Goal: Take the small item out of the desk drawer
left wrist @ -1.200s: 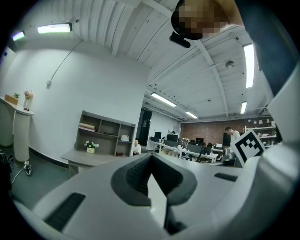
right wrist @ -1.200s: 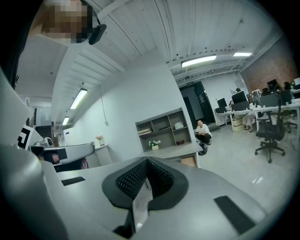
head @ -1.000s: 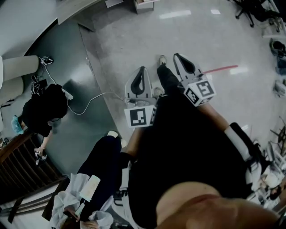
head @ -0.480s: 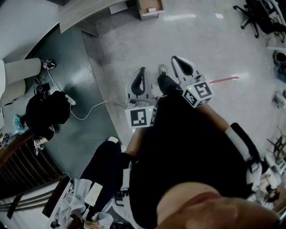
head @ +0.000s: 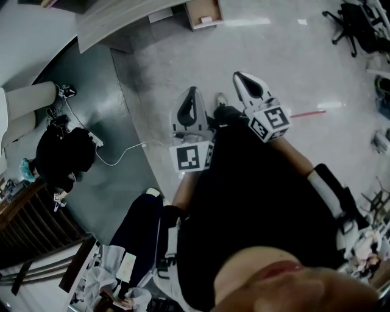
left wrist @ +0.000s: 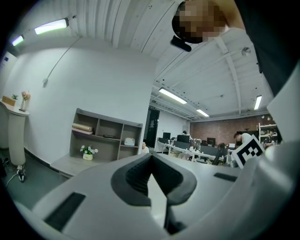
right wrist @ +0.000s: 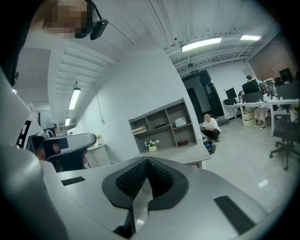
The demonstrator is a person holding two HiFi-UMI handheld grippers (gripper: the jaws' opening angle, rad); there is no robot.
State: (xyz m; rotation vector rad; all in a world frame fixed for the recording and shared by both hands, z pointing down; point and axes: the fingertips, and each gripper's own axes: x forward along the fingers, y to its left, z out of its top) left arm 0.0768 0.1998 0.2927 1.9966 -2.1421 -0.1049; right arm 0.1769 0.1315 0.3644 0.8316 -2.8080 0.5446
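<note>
Both grippers are held out in front of me above the pale floor. My left gripper [head: 194,92] and my right gripper [head: 239,77] are shut, with nothing between the jaws. A grey desk [head: 122,18] lies ahead at the top edge of the head view, with an open box-like compartment [head: 203,11] beside it. In the left gripper view my left gripper [left wrist: 150,158] points toward that desk [left wrist: 70,164] and a grey shelf unit [left wrist: 105,136]. My right gripper [right wrist: 146,162] faces the same shelf unit [right wrist: 164,124]. No small item shows.
A person in dark clothes [head: 61,155] crouches on the dark floor at left, near a white cable [head: 122,152]. Another person [right wrist: 211,126] squats beside the desk. An office chair [head: 359,24] stands at the top right. A red strip [head: 314,109] marks the floor.
Both grippers have moved forward over the floor, still shut. The desk and its open compartment have come further into the head view from the top.
</note>
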